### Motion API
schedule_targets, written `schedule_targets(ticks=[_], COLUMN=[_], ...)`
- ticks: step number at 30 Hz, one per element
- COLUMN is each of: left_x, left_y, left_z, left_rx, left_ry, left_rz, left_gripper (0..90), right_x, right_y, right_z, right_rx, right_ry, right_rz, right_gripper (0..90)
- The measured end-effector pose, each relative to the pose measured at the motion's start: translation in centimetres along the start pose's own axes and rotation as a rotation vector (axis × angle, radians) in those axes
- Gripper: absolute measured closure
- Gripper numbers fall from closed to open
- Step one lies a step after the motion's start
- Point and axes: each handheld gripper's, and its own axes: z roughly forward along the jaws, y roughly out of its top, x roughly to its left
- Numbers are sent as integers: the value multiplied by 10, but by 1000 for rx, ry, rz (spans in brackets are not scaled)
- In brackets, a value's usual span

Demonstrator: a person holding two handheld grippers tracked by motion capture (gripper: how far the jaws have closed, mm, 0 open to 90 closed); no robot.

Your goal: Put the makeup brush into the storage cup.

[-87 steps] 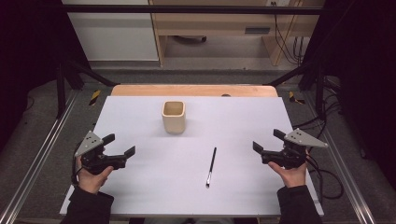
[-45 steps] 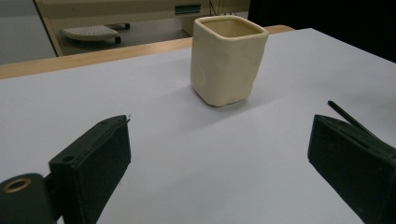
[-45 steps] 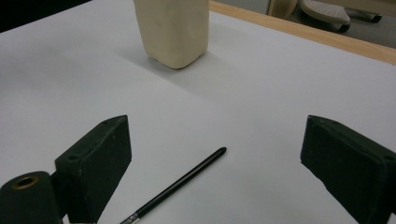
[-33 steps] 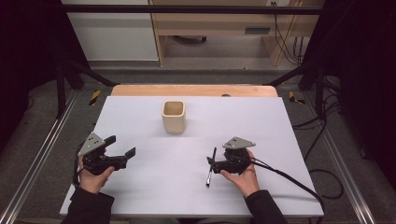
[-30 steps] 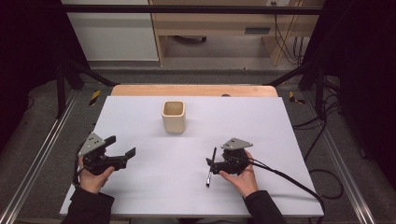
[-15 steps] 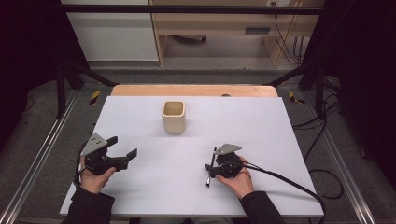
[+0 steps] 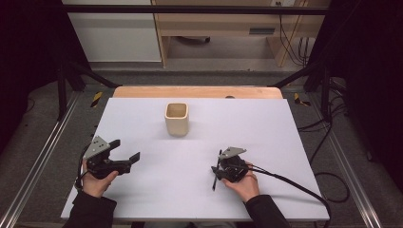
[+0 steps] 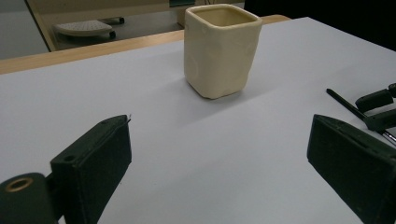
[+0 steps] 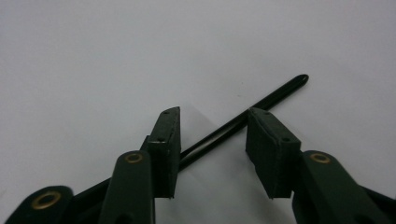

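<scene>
While the right gripper (image 9: 212,154) straddles the slim black plastic pen (image 9: 261,103) lying flat on the white table (image 7: 285,137), near centre-right, its jaws stand narrowly apart, not yet clamped. The grasp step appears in hand; next, closing squarely on the barrel. The left gripper (image 8: 224,172) waits, jaws wide, facing the cream square ceramic cup (image 8: 221,49) farther off.

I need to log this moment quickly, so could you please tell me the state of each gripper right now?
Left gripper: open, holding nothing.
Right gripper: open, tongs either side of the black pen, not yet shut on it.
</scene>
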Motion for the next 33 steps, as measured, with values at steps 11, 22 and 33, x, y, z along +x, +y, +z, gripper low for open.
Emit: schedule_targets(ticks=[11, 22, 33], left_x=[-2, -2, -2], left_y=[0, -1, -1], left_z=[2, 1, 1], left_rx=[7, 5, 6], left_ry=[-2, -3, -5], left_rz=[4, 0, 2], left_gripper=[62, 63, 63], right_x=[-4, -10, -14], right_y=[-2, -5, -6], right_z=[-8, -15, -19], right_rx=[48, 78, 104], right_ry=[-21, -36, -69], right_rz=[19, 47, 68], right_gripper=[685, 744, 789])
